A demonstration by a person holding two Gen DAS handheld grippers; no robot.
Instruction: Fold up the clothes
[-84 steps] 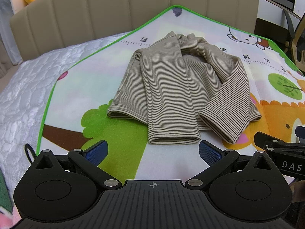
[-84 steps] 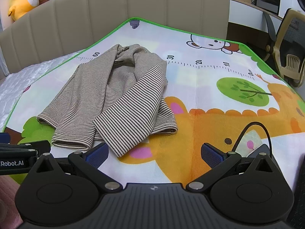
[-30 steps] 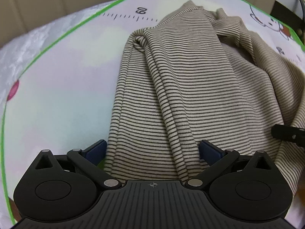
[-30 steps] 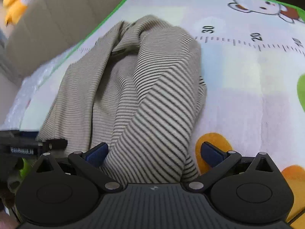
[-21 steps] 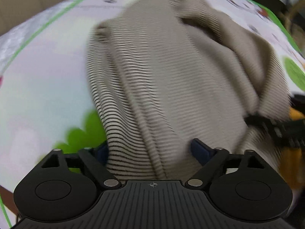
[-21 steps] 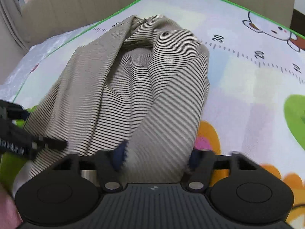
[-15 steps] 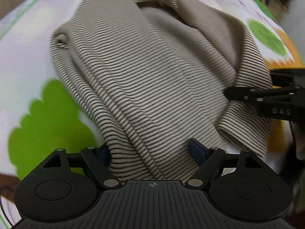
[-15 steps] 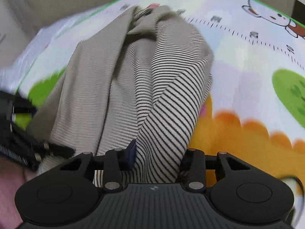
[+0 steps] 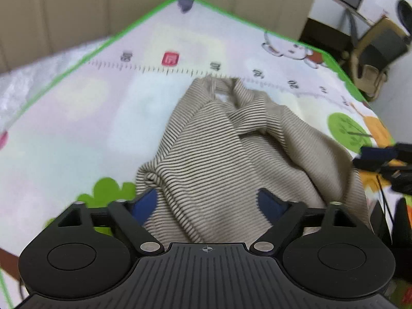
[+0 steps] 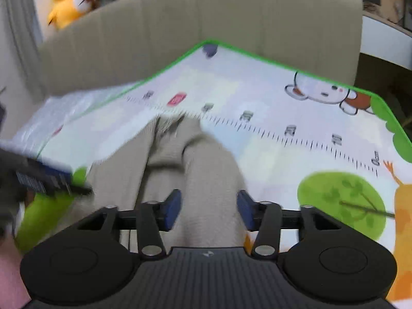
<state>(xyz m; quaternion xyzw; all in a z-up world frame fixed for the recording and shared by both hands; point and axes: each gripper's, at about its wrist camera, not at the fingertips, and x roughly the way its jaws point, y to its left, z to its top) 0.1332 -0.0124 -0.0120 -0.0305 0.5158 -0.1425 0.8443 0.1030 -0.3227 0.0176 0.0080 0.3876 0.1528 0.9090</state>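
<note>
A beige top with thin dark stripes [image 9: 231, 149] lies bunched on the cartoon play mat [image 9: 77, 128], its collar far from me and its near part raised toward both grippers. My left gripper [image 9: 206, 203] has a wide bunch of this cloth filling the gap between its blue pads, and its jaws are opening. In the right wrist view the top [image 10: 206, 170] is blurred. A thick fold of it sits between the pads of my right gripper [image 10: 208, 208], whose jaws are also opening. Each gripper shows at the edge of the other's view.
The mat [image 10: 283, 118] with its green border covers a bed with a white quilt [image 9: 25, 85] on the left. A beige padded headboard [image 9: 103, 13] stands behind. A yellow plush [image 10: 67, 2] sits above it, and a chair [image 9: 373, 51] stands at the right.
Both grippers closed on the near part of the top, then rose and drew back. The top slid toward me and uncovered a red mark on the mat's ruler.
</note>
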